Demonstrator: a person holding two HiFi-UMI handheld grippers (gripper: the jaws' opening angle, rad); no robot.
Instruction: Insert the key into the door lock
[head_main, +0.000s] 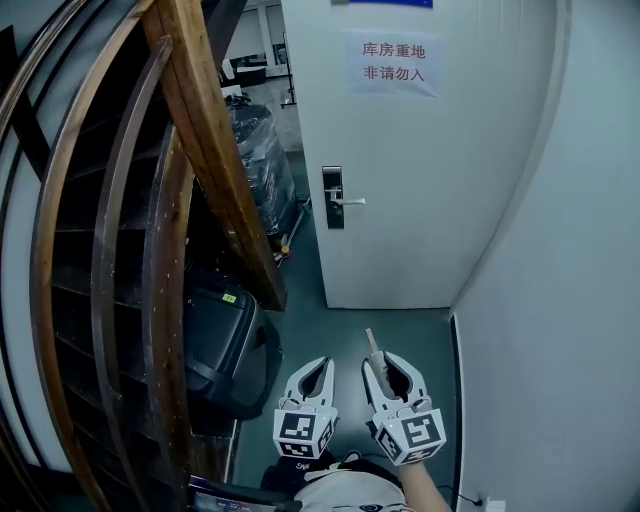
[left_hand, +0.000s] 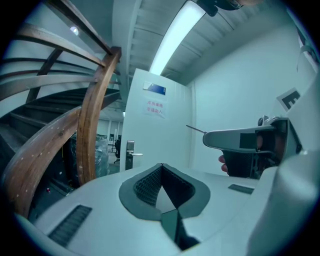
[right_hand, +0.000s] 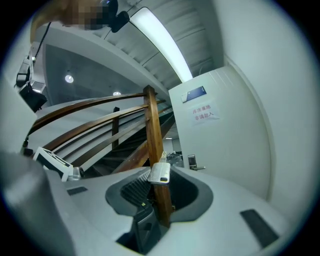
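The white door (head_main: 420, 150) stands ahead, and its dark lock plate (head_main: 333, 197) with a silver lever handle (head_main: 348, 202) is on the door's left edge. The lock plate (left_hand: 130, 146) also shows small and far off in the left gripper view, as does the lock (right_hand: 192, 161) in the right gripper view. My right gripper (head_main: 385, 360) is shut on a key (head_main: 371, 343) whose thin blade points at the door. Its pale head (right_hand: 160, 173) sits between the jaws. My left gripper (head_main: 322, 365) hangs beside it, shut and empty. Both are well short of the door.
A curved wooden stair railing (head_main: 190, 120) fills the left side. Below it sits a black case (head_main: 225, 345), and a wrapped pallet (head_main: 260, 160) stands further back. A white wall (head_main: 570, 300) closes the right. A paper sign (head_main: 393, 62) is stuck on the door.
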